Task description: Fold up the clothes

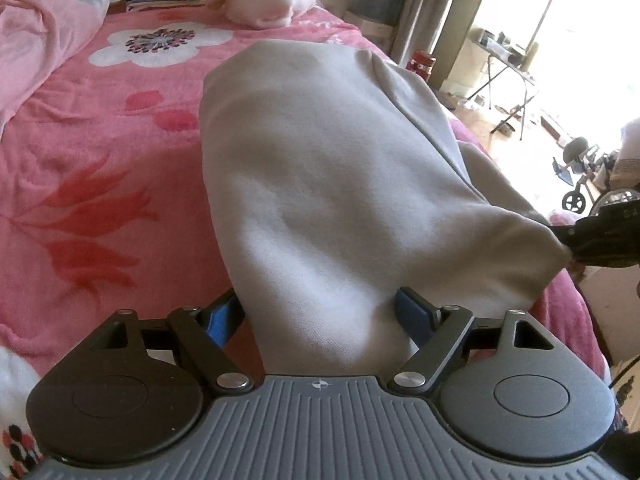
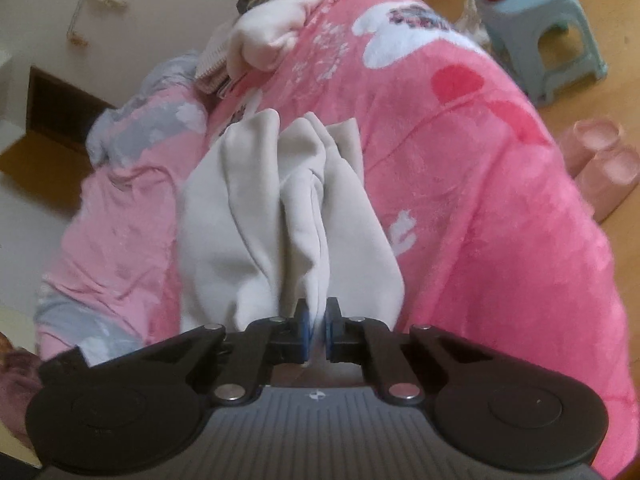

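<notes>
Pinching a bunched edge of the grey garment (image 2: pixel 288 216), the right tool (image 2: pixel 316 330) held it above the pink bedspread (image 2: pixel 500 208). The left tool (image 1: pixel 320 312) stood spread wide around the cloth.

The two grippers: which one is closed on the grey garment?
The right gripper: its blue pads pinch a fold of the grey garment. The left gripper is spread wide around the cloth.

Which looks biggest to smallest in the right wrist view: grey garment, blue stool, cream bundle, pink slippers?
1. grey garment, though nearness to the camera inflates it
2. blue stool
3. cream bundle
4. pink slippers
The stool and bundle look alike, so that order is unsure.
</notes>
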The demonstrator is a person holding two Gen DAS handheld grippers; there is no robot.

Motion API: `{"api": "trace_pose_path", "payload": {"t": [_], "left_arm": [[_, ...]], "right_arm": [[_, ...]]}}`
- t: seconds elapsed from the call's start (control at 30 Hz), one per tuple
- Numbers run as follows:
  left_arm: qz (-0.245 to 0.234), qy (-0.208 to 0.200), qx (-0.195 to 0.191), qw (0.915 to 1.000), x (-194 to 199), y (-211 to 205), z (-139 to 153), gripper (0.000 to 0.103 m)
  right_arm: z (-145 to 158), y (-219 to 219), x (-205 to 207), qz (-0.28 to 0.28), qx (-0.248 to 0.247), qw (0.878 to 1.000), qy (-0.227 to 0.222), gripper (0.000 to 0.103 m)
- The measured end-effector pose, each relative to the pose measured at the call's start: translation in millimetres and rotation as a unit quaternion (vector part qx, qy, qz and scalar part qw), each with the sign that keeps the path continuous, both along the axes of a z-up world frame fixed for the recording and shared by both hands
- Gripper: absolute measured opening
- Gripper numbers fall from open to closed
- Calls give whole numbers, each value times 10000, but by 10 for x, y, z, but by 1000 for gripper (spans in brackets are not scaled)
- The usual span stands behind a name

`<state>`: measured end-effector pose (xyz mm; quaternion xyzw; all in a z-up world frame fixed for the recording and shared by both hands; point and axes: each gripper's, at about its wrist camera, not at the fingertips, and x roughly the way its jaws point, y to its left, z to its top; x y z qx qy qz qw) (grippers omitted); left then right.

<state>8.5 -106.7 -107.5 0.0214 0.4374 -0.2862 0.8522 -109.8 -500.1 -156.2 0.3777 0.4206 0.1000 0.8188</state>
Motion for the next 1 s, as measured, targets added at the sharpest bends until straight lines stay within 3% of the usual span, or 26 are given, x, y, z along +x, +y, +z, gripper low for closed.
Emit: {"api": "trace_pose_path", "payload": {"t": [0.13, 0.27, 0.4, 0.47, 0.5, 0.6, 0.67, 0.73, 0.83, 0.87, 1.0], "left_arm": [[-56, -11, 6, 10000, -12, 3, 8, 80], [-122, -41, 58, 9999, -17, -19, 20, 80], [-133, -38, 51, 9999, -8, -22, 11, 80], [-138, -45, 65, 9999, -8, -26, 10, 80], [-137, -43, 61, 9999, -8, -23, 10, 80], [-129, -42, 51, 9999, -8, -24, 11, 80], [-125, -45, 49, 9999, -9, -30, 11, 80], [-121, -48, 45, 9999, -5, -37, 5, 80], [-125, -55, 35, 9999, -2, -35, 3, 80], [-129, -55, 26, 9999, -2, -28, 5, 80], [-139, -73, -39, 9999, -17, 11, 14, 80]], "right_arm": [[-21, 54, -145, 13, -318, 9995, -64, 6], [-95, 17, -236, -13, -198, 9997, -113, 6], [-175, 30, -213, 75, -423, 9989, -197, 6], [-226, -20, -205, 16, -204, 9997, -166, 6], [-224, -71, -208, -62, 3, 9999, -106, 8], [8, -129, -311, -243, -253, 9989, -315, 17], [172, -146, -375, -316, -463, 9972, -497, 18], [356, -109, -399, -186, -570, 9951, -784, 18], [493, 75, -292, 187, -776, 9917, -1009, 36], [478, 148, -218, 312, -831, 9912, -978, 41], [347, 365, 39, 725, -927, 9901, -760, 43]]}}
